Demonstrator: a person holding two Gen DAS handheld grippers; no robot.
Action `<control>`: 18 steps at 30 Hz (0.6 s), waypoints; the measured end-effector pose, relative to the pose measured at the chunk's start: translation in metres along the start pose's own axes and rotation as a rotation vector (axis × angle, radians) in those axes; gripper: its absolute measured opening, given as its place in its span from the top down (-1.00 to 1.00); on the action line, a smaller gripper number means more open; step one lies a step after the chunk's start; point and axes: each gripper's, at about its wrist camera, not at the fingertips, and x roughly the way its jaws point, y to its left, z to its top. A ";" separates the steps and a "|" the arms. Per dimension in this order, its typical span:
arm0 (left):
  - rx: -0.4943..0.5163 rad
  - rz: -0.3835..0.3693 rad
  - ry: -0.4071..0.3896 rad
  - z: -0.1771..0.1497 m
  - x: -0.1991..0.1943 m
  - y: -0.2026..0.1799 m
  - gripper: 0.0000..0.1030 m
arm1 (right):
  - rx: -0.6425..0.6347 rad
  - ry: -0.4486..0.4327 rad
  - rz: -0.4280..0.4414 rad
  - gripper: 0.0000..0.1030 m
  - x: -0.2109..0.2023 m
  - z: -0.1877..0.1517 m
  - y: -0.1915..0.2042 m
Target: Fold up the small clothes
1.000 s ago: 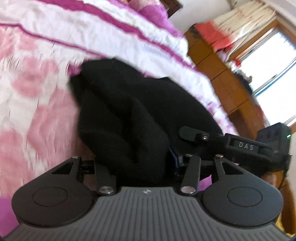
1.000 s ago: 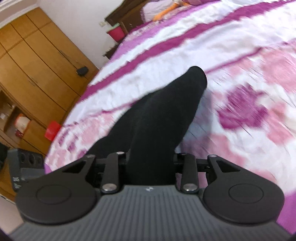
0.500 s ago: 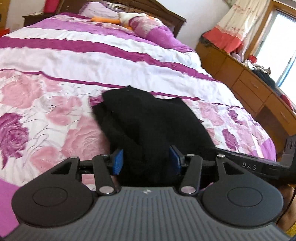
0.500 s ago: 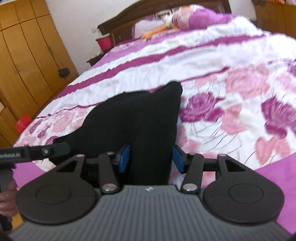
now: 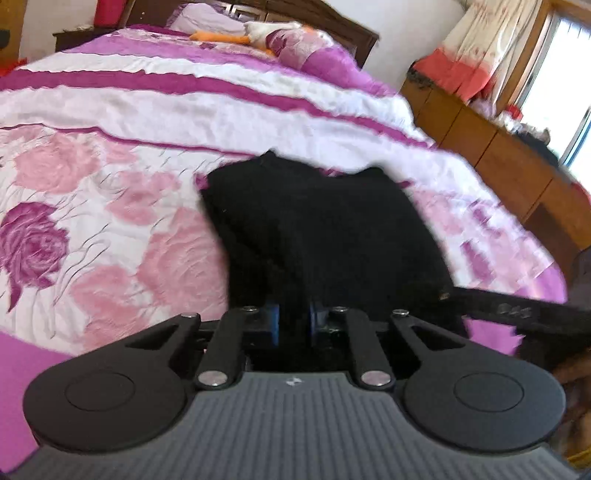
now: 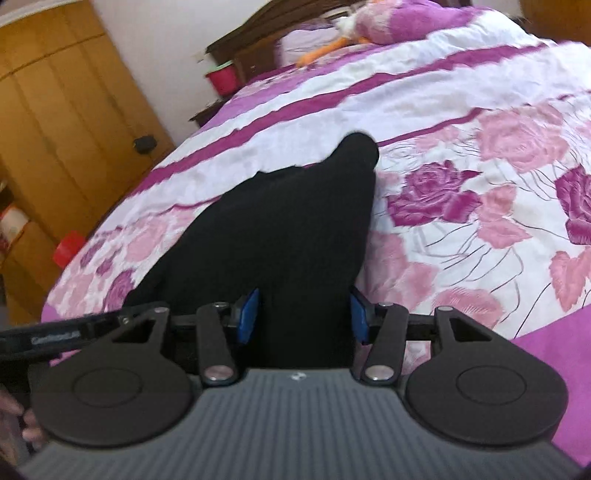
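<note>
A wide bed (image 5: pixel 155 122) fills both views, its quilt white with purple bands and pink and magenta roses, and a purple border along the near edge. At the far end, a dark wooden headboard (image 5: pixel 325 26) stands behind purple pillows (image 5: pixel 306 48) and an orange-and-white soft toy (image 5: pixel 243 35). A wooden wardrobe (image 6: pixel 70 122) stands off the bed's left side, with a red bin (image 6: pixel 223 77) on a dark nightstand by the headboard. Low wooden cabinets (image 5: pixel 509 162) and a bright curtained window line the right side.

A black garment (image 5: pixel 317 229) lies bunched on the quilt close to the near edge, running away toward the far end. The left gripper (image 5: pixel 294 323) is clenched on the garment's near hem, blue pads almost together with dark cloth between them. The right gripper (image 6: pixel 303 315) stands spread wide, its pads either side of the cloth without squeezing it. Black fabric hides whatever lies directly beyond each tool; motion blur softens the edges.
</note>
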 end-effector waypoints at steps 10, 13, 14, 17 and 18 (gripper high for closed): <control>-0.018 0.007 -0.007 0.004 -0.007 0.005 0.33 | -0.048 0.009 -0.069 -0.14 -0.002 -0.009 0.005; 0.004 0.031 -0.048 0.017 -0.013 -0.001 0.03 | -0.069 -0.041 -0.082 -0.14 -0.016 0.001 0.007; 0.007 0.044 -0.060 0.021 -0.012 -0.001 -0.02 | -0.064 -0.063 -0.077 -0.14 -0.020 0.005 0.006; -0.004 0.065 -0.072 0.029 -0.001 -0.001 -0.05 | -0.029 -0.115 -0.090 -0.14 -0.022 0.020 -0.003; -0.016 0.072 -0.069 0.032 0.005 0.000 -0.05 | -0.014 -0.124 -0.110 -0.13 -0.018 0.026 -0.008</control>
